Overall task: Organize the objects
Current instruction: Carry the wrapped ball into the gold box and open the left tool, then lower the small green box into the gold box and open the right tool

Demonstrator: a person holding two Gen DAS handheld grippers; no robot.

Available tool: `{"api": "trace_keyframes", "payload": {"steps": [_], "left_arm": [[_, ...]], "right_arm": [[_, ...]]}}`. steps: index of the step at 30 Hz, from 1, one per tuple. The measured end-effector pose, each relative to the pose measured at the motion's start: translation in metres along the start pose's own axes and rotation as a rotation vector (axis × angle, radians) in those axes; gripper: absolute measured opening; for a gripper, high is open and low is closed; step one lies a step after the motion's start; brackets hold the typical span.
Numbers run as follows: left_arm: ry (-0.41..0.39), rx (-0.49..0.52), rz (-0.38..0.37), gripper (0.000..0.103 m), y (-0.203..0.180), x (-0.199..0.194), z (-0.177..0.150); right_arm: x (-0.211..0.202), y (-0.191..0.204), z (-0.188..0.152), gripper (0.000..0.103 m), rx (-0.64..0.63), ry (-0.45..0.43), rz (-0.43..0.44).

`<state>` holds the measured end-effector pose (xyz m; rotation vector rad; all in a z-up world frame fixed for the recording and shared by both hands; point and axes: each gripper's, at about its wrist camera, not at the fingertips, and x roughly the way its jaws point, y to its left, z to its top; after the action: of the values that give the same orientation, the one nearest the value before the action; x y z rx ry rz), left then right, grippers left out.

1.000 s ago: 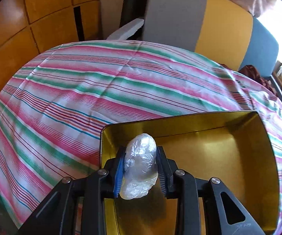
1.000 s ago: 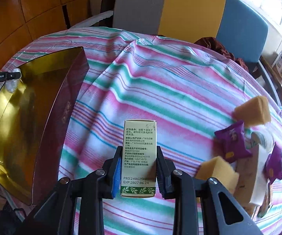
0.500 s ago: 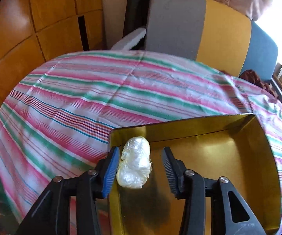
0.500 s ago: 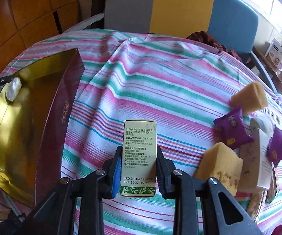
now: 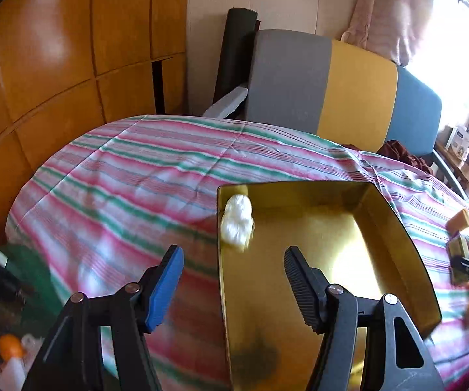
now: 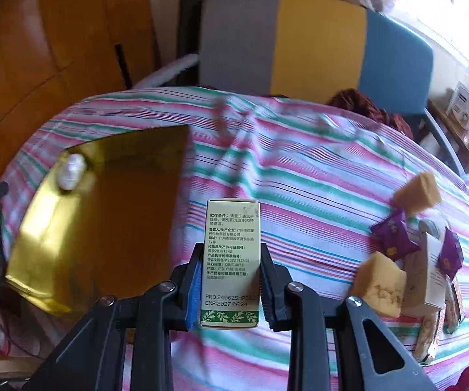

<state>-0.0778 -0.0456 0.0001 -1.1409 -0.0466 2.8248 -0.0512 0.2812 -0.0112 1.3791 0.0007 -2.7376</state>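
A gold tray (image 5: pixel 394 215) (image 6: pixel 32 221) lies on the striped tablecloth. A crumpled clear plastic bundle (image 5: pixel 237 223) (image 6: pixel 71 171) rests in its far left corner. My left gripper (image 5: pixel 231 280) hangs back from the bundle, its jaws opening with nothing between them. In the right wrist view my right gripper (image 6: pixel 228 280) is shut on a pale green printed carton (image 6: pixel 233 247), held above the cloth just right of the tray.
At the right lie yellow sponge blocks (image 6: pixel 417 192) (image 6: pixel 379 283), purple wrapped sweets (image 6: pixel 392 238), a white box (image 6: pixel 428 277) and other packets. A grey, yellow and blue chair (image 5: pixel 332 88) stands behind the table. Wooden panels (image 5: pixel 39 65) line the left wall.
My left gripper let go of the plastic bundle, left it in the tray's corner, and pulled back and up with its jaws widening. The right gripper rose slightly with the carton.
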Motion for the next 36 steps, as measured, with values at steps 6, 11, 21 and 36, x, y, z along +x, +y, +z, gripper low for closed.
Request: {"api": "trace_keyframes", "payload": {"steps": [6, 11, 21, 36], "left_arm": [[0.002, -0.04, 0.021, 0.065, 0.02, -0.024, -0.021], [-0.003, -0.096, 0.028, 0.066, 0.026, -0.025, -0.033], [-0.009, -0.076, 0.03, 0.066, 0.011, -0.022, -0.045], [-0.039, -0.068, 0.127, 0.077, 0.019, -0.024, -0.043]], "right_arm": [[-0.012, 0.047, 0.0, 0.03, -0.034, -0.004, 0.147], [-0.007, 0.089, -0.006, 0.03, -0.063, 0.017, 0.24], [0.015, 0.125, -0.012, 0.03, -0.092, 0.057, 0.276], [0.053, 0.163, -0.003, 0.03, -0.085, 0.142, 0.315]]}}
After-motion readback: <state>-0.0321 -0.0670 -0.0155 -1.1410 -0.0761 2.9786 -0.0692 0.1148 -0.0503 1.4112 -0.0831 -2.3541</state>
